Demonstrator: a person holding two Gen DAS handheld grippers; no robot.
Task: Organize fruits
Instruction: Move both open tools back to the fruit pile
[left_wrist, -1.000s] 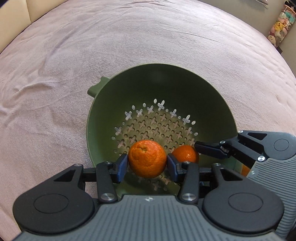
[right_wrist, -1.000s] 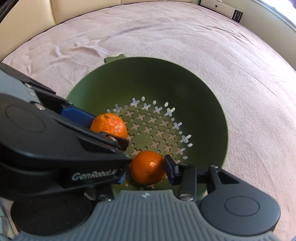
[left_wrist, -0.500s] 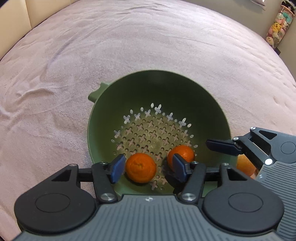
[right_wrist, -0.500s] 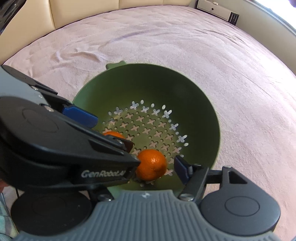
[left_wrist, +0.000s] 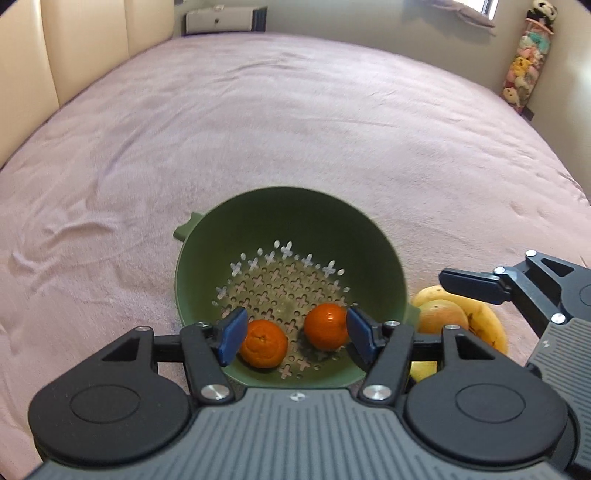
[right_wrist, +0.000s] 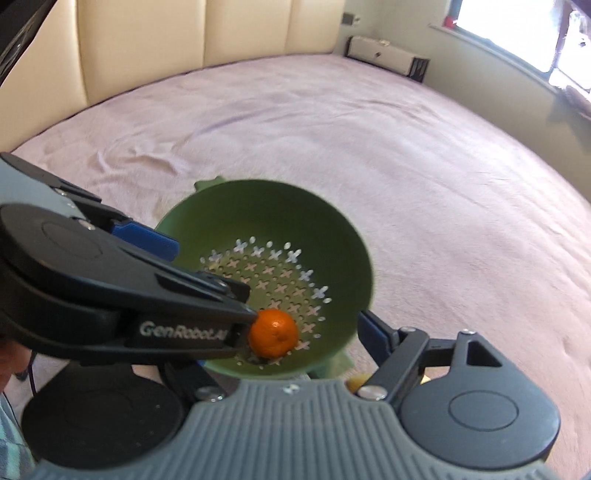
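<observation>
Both tangerines are seen lying free on the perforated floor of the green colander (left_wrist: 207, 280); a second ago each was clamped between blue pads, so the drop has been made on both sides at once; the left tangerine (left_wrist: 263, 343) is settled toward the near wall, the right tangerine (left_wrist: 325, 325) just beside it, a small gap between them. The left gripper (left_wrist: 293, 334) is held wide, nothing between its pads, and has been drawn up and back so that far more of the pink bedspread (left_wrist: 295, 129) is now taken in; the right gripper (left_wrist: 469, 286) is spread wide too, its one visible blue finger standing off the colander's right rim; its other finger is hidden behind the left tool in the right wrist view. Two fruits are therefore counted as sorted; the work is judged unfinished, since a banana (left_wrist: 484, 317) and a paler round fruit (left_wrist: 443, 317) are left outside, touching one another just beside the colander's right edge; that pile is the likely next call for the right gripper, being nearest to it; a soft bedspread may let the colander tip if its rim is nudged.
</observation>
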